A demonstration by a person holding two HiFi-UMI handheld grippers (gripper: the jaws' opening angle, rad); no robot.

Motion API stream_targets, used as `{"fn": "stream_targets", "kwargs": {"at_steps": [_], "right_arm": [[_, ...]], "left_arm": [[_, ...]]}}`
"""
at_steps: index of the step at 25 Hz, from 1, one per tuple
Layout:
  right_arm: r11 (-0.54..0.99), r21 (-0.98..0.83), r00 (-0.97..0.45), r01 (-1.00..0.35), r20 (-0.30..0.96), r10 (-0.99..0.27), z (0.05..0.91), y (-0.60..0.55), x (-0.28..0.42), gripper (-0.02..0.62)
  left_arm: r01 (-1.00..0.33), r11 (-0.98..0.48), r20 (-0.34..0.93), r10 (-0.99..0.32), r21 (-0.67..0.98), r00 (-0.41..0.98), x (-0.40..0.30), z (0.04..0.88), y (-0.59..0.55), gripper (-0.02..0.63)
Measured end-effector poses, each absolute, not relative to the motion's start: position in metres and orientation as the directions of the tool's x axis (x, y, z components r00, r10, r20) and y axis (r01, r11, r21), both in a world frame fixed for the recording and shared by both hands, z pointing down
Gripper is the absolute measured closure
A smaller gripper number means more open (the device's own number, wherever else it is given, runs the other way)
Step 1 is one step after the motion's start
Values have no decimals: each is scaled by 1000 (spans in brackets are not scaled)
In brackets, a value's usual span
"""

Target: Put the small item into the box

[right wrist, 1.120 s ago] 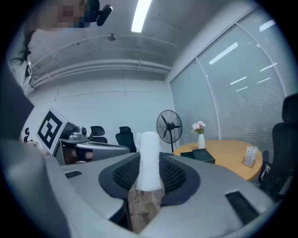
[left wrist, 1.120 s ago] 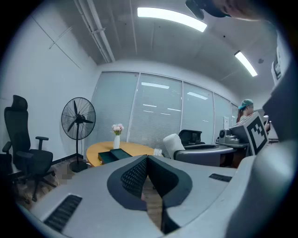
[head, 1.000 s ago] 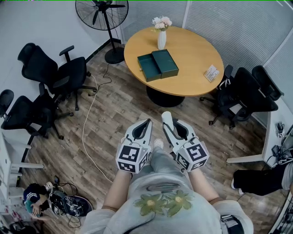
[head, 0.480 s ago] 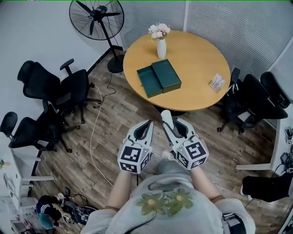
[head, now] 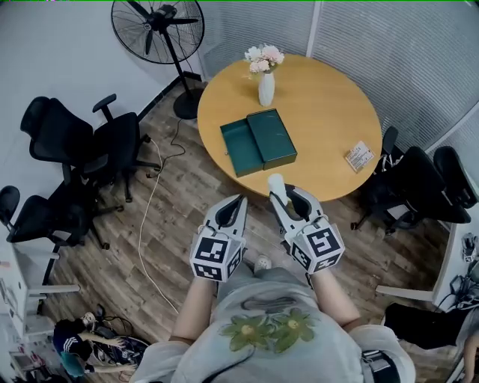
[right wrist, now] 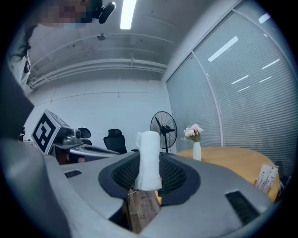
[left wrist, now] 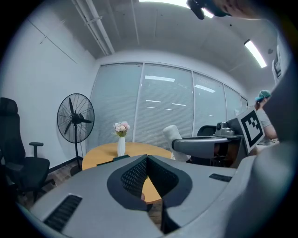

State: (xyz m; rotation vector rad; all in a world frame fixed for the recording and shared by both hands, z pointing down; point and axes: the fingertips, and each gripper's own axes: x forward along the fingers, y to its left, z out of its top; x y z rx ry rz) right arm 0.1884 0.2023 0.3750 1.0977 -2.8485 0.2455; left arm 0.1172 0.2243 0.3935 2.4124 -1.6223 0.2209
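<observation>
A dark green box (head: 258, 141) lies open on the round wooden table (head: 322, 97), its tray and lid side by side. My right gripper (head: 281, 196) is shut on a small white rolled item (head: 276, 183) that stands upright between its pads (right wrist: 149, 160). It hovers over the floor just short of the table's near edge. My left gripper (head: 238, 202) is beside it, jaws closed together with nothing in them (left wrist: 146, 159). In the left gripper view the white item (left wrist: 173, 133) shows to the right, with the table behind.
A white vase of flowers (head: 266, 86) stands beyond the box, and a small card (head: 360, 156) lies at the table's right edge. A standing fan (head: 157, 22) is at the back left. Black office chairs (head: 75, 142) sit left and right (head: 426, 187). A cable runs across the wood floor.
The table and box have come nearer and lower in the head view as the person walks up. Both grippers keep their pose, the white item still held.
</observation>
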Motion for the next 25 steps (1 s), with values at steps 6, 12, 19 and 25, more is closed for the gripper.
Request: {"fn": "stream_targets", "kwargs": {"at_steps": [6,12,19,25], "right_arm": [[725,-142,-739,-674,152,-657,391,164,184,459],[731,-145,-745,-667,168,-646,396,122,163,459],[734,-131,-745,-666,175,-644,389,62,134,459],[747,-70,-747,-661,155,-646,371,20,105,459]], "left_arm": [[-932,-340,282,-889,121,361,108,411,197,604],[-937,-321,296,-889,137,348,85,417,159,604],[-932,-335,285,-888,136,361,62,408,95,604],[-931,-336,293,-884,144,365,37,413,57,604]]}}
